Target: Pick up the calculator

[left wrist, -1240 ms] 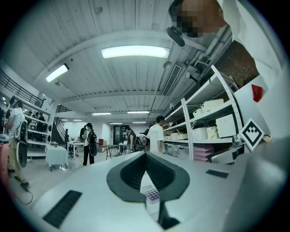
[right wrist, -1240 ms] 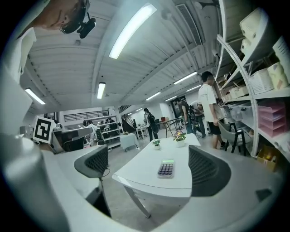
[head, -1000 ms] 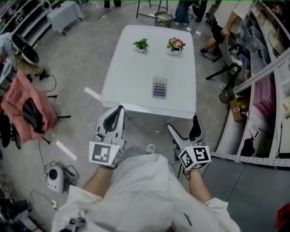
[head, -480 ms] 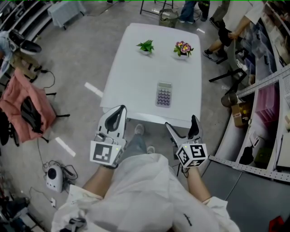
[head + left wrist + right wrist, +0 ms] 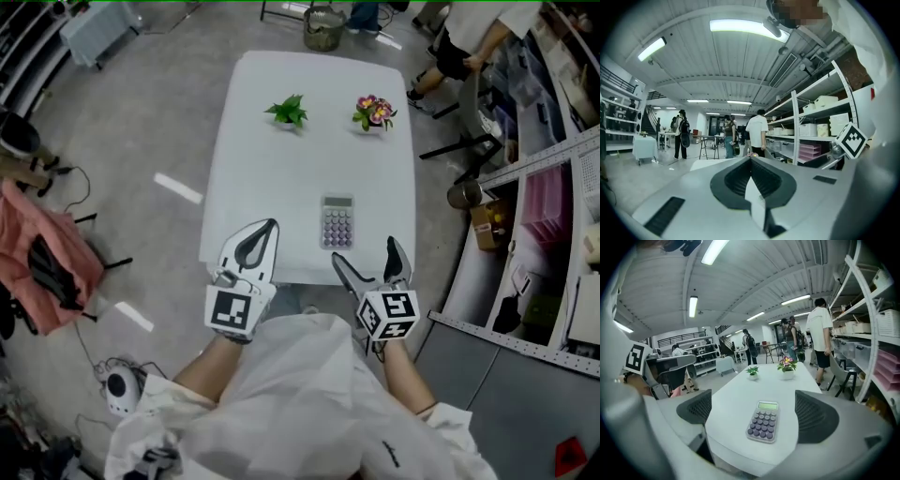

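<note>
you stepped in: the calculator (image 5: 337,221) sat mid-frame, likely within reach of your right gripper (image 5: 366,253), jaws apart; the left gripper (image 5: 268,225) was closed.

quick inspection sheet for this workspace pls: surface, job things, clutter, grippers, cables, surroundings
surface: white table, mostly bare.
job's things: calculator lies flat near the table's near edge, untouched.
clutter: green plant and flower pot at the far end, well apart from the calculator.
grippers: left gripper shut, nothing in it. right gripper open, aimed at the calculator but short of it.
cables: cable on the floor by a white device, lower left; nothing seen on the table.
surroundings: person past the far right corner, shelving on the right, pink cloth on the left.
</note>
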A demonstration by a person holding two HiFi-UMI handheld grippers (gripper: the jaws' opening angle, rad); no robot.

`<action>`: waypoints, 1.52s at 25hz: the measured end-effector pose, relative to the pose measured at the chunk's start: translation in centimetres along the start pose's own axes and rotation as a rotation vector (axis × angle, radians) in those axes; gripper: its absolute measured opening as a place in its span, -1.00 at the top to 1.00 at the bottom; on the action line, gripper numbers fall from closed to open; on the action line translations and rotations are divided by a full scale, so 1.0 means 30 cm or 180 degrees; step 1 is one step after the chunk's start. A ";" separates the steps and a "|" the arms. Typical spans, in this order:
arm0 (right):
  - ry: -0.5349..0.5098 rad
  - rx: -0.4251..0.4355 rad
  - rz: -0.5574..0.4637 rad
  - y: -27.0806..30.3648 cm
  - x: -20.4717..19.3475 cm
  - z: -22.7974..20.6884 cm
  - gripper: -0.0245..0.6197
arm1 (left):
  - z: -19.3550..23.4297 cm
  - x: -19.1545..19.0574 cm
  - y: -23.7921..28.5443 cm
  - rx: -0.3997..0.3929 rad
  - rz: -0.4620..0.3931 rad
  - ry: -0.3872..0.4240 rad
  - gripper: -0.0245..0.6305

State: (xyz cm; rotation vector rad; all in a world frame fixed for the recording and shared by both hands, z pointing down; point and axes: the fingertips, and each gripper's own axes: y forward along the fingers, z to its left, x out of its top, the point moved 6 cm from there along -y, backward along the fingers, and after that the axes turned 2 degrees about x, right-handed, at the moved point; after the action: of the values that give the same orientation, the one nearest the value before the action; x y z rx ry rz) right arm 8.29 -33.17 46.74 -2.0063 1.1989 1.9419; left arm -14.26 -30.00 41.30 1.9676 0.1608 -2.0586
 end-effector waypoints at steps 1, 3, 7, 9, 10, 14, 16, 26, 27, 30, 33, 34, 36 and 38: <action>0.0018 -0.0028 0.0050 0.032 -0.007 -0.007 -0.77 | 0.010 -0.023 0.036 -0.0041 0.0059 0.0004 0.86; 0.0032 -0.0085 0.0168 0.096 -0.029 -0.021 -0.76 | 0.028 -0.073 0.103 -0.0106 0.0168 -0.0010 0.86; 0.0037 -0.0160 0.0477 0.225 -0.085 -0.045 -0.77 | 0.054 -0.155 0.206 -0.0211 0.0330 -0.0093 0.86; 0.0083 -0.0185 0.0641 0.276 -0.121 -0.056 -0.77 | 0.060 -0.175 0.242 -0.0258 0.0347 -0.0133 0.86; 0.0114 -0.0194 0.0728 0.298 -0.140 -0.062 -0.77 | 0.061 -0.183 0.256 -0.0277 0.0361 -0.0145 0.86; 0.0174 -0.0241 0.1054 0.388 -0.201 -0.092 -0.77 | 0.077 -0.222 0.315 -0.0319 0.0459 -0.0172 0.86; 0.0203 -0.0291 0.1197 0.418 -0.234 -0.114 -0.77 | 0.081 -0.246 0.341 -0.0333 0.0520 -0.0191 0.86; 0.0291 -0.0334 0.1629 0.507 -0.328 -0.172 -0.77 | 0.065 -0.323 0.431 -0.0375 0.0621 -0.0339 0.86; 0.0278 -0.0340 0.1666 0.516 -0.332 -0.171 -0.77 | 0.061 -0.329 0.436 -0.0380 0.0632 -0.0354 0.86; 0.0253 -0.0382 0.1825 0.548 -0.351 -0.173 -0.77 | 0.059 -0.344 0.444 -0.0377 0.0671 -0.0396 0.86; 0.0301 -0.0454 0.1986 0.578 -0.370 -0.175 -0.77 | 0.066 -0.361 0.448 -0.0358 0.0703 -0.0414 0.86; 0.0288 -0.0493 0.2033 0.587 -0.374 -0.174 -0.77 | 0.068 -0.367 0.449 -0.0349 0.0718 -0.0418 0.86; 0.0254 -0.0560 0.2122 0.599 -0.377 -0.172 -0.78 | 0.073 -0.378 0.449 -0.0331 0.0743 -0.0432 0.86; 0.0255 -0.0582 0.2178 0.603 -0.378 -0.172 -0.79 | 0.076 -0.386 0.445 -0.0320 0.0769 -0.0435 0.86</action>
State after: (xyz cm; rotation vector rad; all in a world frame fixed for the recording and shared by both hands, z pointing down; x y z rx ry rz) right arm 3.25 -43.35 65.56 -1.9261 1.9985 2.3338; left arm -12.38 -41.85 54.49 1.6903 -0.0027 -1.9781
